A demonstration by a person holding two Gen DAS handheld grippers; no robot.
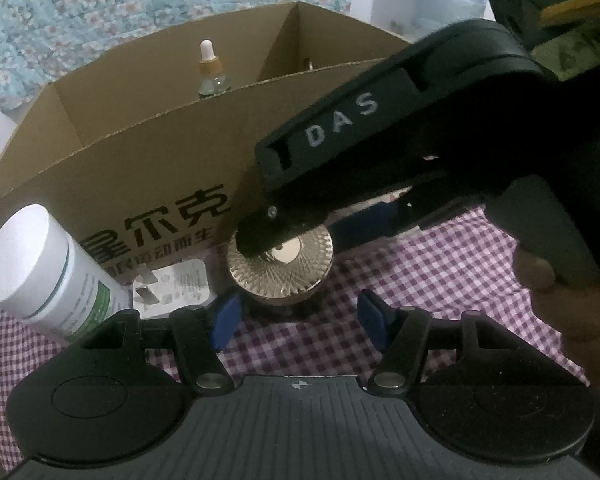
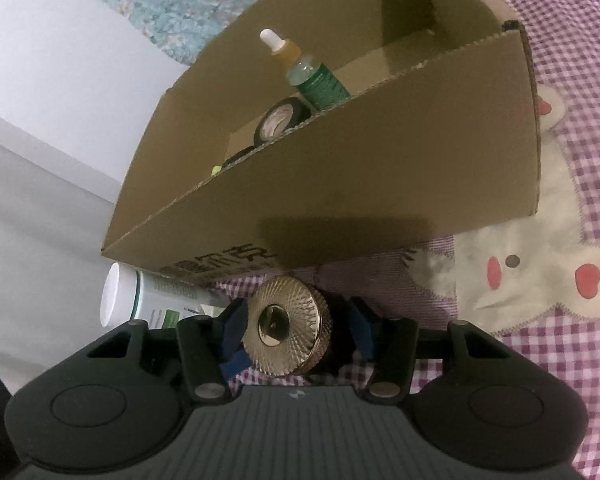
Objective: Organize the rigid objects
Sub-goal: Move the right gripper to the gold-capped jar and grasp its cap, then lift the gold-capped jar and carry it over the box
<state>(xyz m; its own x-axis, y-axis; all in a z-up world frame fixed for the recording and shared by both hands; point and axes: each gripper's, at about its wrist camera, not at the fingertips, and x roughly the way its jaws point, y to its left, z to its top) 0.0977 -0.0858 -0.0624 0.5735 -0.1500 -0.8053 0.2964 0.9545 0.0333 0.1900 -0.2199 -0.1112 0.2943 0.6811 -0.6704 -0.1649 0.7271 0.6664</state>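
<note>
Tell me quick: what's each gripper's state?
Left gripper: open, holding nothing.
Right gripper: closed on the gold-lidded jar.

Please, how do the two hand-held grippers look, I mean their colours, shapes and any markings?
Both grippers are black. The left gripper has a ribbed grey body, two round black discs, silver pivot pins on its linkage arms and blue pads on its fingers. The right gripper is built alike, and from the left camera its side shows white letters "DAS". A green light glows above it. No sleeve is visible.
</note>
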